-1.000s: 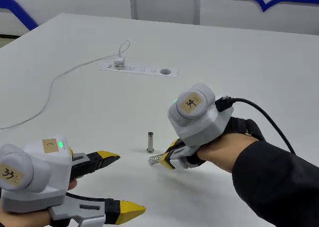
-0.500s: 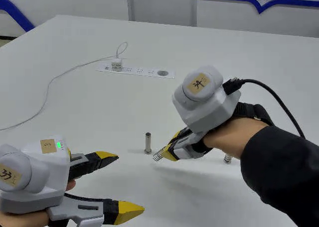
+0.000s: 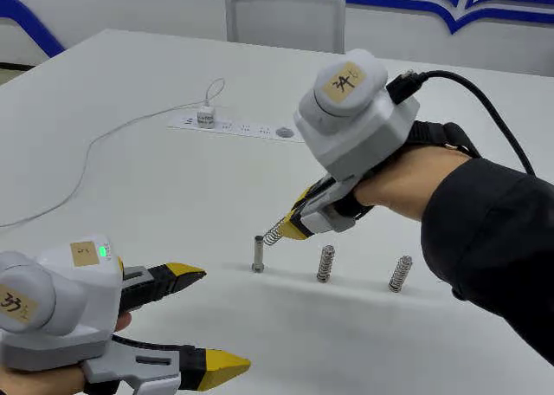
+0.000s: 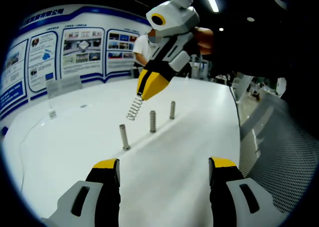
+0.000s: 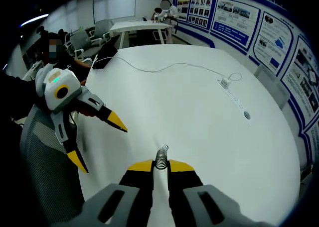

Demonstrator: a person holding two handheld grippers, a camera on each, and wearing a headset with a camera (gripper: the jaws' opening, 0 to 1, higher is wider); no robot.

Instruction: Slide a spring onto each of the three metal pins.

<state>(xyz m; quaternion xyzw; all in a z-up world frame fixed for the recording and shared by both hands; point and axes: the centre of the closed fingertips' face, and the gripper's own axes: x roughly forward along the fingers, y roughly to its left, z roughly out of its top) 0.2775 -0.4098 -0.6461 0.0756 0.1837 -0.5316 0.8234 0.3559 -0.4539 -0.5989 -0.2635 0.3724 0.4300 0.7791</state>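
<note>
Plainly, we read "34" on the right claw [image 3: 286,230] and "33" on the left claw [image 3: 223,319]. Our right claw pinches a tilted spring [image 3: 273,235], its free end near the top of the bare pin [image 3: 258,253]; two other pins [image 3: 325,262] [image 3: 400,274] carry springs. Our left claw gapes wide.

Handwritten number "33" on the round tan label [image 3: 16,304] on top of the left gripper [image 3: 214,319]. Handwritten number "34" on the matching tan sticker [image 3: 344,81] on top of the right gripper [image 3: 288,229]. The wall panels [image 4: 79,45] in the left gripper view carry printed headings and text too small and blurred to read.
</note>
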